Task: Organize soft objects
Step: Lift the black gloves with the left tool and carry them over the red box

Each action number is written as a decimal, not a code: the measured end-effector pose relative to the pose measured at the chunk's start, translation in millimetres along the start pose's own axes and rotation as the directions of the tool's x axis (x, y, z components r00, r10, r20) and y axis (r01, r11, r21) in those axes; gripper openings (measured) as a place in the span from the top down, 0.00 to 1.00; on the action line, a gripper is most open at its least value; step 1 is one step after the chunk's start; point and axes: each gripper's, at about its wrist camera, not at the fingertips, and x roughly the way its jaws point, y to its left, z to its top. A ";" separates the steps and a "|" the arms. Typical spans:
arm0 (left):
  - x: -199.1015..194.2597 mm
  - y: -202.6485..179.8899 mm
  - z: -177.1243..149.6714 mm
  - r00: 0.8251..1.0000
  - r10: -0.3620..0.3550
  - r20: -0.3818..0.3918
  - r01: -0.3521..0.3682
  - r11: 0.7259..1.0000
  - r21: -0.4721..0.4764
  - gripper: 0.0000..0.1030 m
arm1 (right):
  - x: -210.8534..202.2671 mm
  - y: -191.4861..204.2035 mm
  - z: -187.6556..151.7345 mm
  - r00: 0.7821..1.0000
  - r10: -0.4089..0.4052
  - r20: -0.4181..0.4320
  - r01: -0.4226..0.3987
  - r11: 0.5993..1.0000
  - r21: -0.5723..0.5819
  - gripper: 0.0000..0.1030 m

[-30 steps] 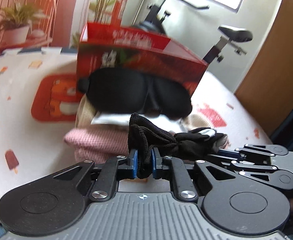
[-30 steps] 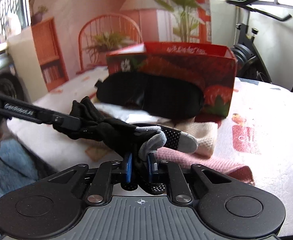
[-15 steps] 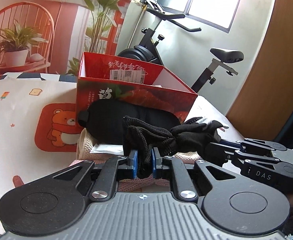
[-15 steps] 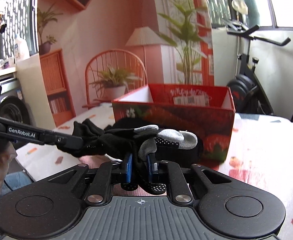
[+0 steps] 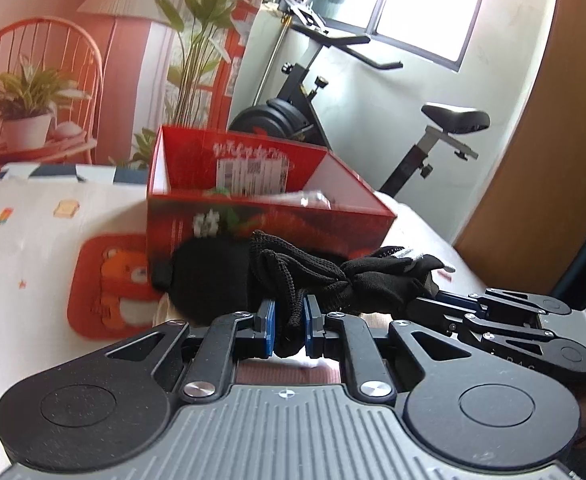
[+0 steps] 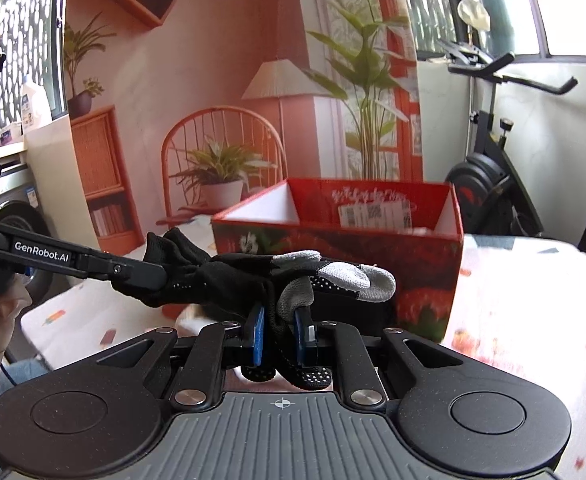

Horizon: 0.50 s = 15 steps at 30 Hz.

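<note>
A black glove (image 5: 333, 276) with grey fingertips (image 6: 349, 276) hangs stretched between both grippers, lifted above the table. My left gripper (image 5: 289, 326) is shut on its knit cuff. My right gripper (image 6: 279, 334) is shut on its finger end. An open red box (image 5: 261, 200) stands behind the glove; it also shows in the right wrist view (image 6: 349, 236). A black sleep mask (image 5: 209, 276) lies on the soft pile in front of the box.
The table carries a white printed cloth (image 5: 33, 240) with a red bear mat (image 5: 109, 284). An exercise bike (image 5: 373, 128) stands behind the table at the right. A wooden panel (image 5: 553, 140) lies to the far right.
Both grippers have risen with the glove held between them. The red box's open top now shows, and the pile of knitwear has dropped out of sight below.
</note>
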 end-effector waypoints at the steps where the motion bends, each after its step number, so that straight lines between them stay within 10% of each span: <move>1: 0.5 -1.0 6.3 1.000 0.002 0.007 -0.002 1.000 0.003 0.86 | 2.0 -1.6 6.0 1.000 0.000 0.006 0.000 1.000 -0.001 0.86; 15: 43.4 2.6 97.5 0.997 0.050 0.063 -0.053 0.997 0.051 0.85 | 76.4 -42.8 103.1 1.000 0.005 -0.024 -0.007 0.997 -0.074 0.86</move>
